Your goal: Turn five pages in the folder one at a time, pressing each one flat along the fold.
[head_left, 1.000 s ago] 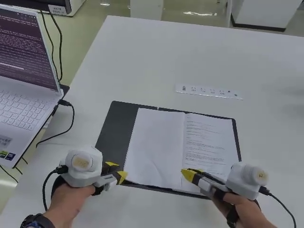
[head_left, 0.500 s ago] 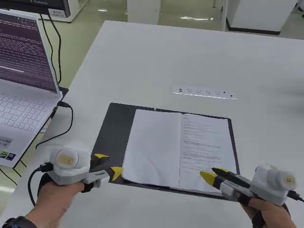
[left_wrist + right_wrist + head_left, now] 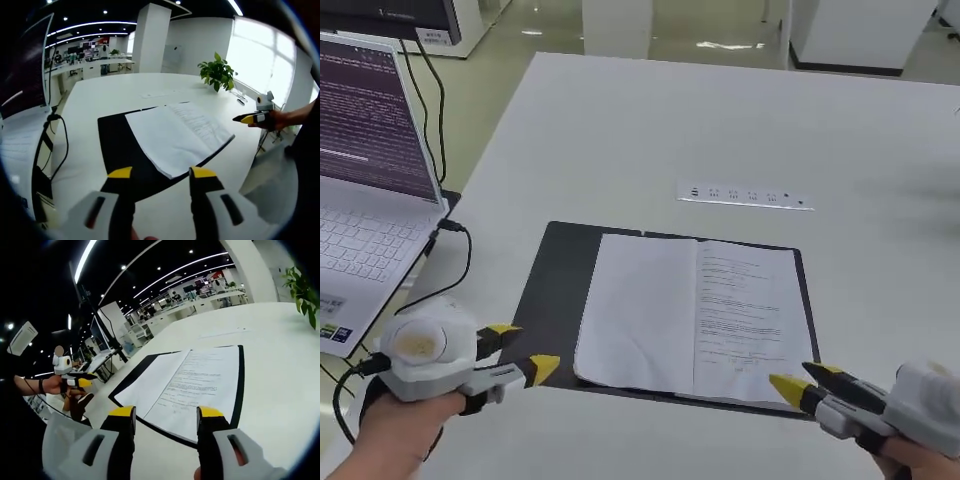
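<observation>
Folder (image 3: 558, 290) lies open and flat on the desk (image 3: 650, 130). Left claw (image 3: 525, 348) and right claw (image 3: 805, 380) hover spread and empty off its near corners, probably lining up the next page turn.

Room ahead, clutter outside the left gripper (image 3: 525, 349)
A laptop (image 3: 365, 190) and its black cable (image 3: 470, 258) sit just outboard of it; ahead of the right gripper (image 3: 806, 378) lie the flat folder (image 3: 552, 290), a power strip (image 3: 745, 195) (farther on) and bare table (image 3: 650, 110).

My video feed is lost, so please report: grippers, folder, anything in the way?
Left gripper open, beside the folder, near left corner. Right gripper open, by near right corner. Folder open, pages flat. Nothing in the way.
</observation>
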Demonstrator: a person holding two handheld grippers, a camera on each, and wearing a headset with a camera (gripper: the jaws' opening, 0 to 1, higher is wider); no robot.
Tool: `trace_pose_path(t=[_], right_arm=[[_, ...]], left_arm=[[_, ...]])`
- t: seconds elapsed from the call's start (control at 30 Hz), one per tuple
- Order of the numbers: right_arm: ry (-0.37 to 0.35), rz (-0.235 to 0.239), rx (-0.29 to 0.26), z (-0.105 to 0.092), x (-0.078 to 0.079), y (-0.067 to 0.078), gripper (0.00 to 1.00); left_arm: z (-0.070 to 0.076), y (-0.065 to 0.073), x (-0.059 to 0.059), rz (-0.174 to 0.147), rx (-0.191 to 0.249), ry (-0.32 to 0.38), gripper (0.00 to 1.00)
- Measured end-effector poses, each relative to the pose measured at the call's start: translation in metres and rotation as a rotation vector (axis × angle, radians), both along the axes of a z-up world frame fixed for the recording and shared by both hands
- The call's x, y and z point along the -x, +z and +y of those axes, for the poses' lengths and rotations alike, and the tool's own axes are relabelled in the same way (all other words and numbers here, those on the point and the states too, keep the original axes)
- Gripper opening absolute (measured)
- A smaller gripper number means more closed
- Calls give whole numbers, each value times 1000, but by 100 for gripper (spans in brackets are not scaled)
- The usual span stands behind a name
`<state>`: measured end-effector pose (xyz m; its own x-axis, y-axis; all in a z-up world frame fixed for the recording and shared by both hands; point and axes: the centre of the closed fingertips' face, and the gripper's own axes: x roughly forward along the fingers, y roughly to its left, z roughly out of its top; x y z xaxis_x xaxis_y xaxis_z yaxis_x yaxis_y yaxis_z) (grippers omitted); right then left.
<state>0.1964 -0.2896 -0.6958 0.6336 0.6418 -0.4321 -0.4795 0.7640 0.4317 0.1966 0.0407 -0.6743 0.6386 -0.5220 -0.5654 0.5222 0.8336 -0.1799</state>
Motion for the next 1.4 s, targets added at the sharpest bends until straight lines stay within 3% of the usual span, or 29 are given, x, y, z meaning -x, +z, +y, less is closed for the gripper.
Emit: trace_pose_path(t=[0.23, 0.63, 1.13, 1.4], right_arm=[[-24, 3, 13, -9, 10, 0, 54], [-37, -21, 44, -7, 23, 9, 65], [-61, -29, 37, -12, 29, 12, 66], [-94, -28, 20, -19, 32, 13, 66]], left_arm=[[8, 9, 11, -18, -2, 12, 49], [1, 12, 25, -17, 23, 18, 63], [-6, 12, 24, -17, 22, -1, 65], [-31, 12, 16, -22, 18, -63, 65]])
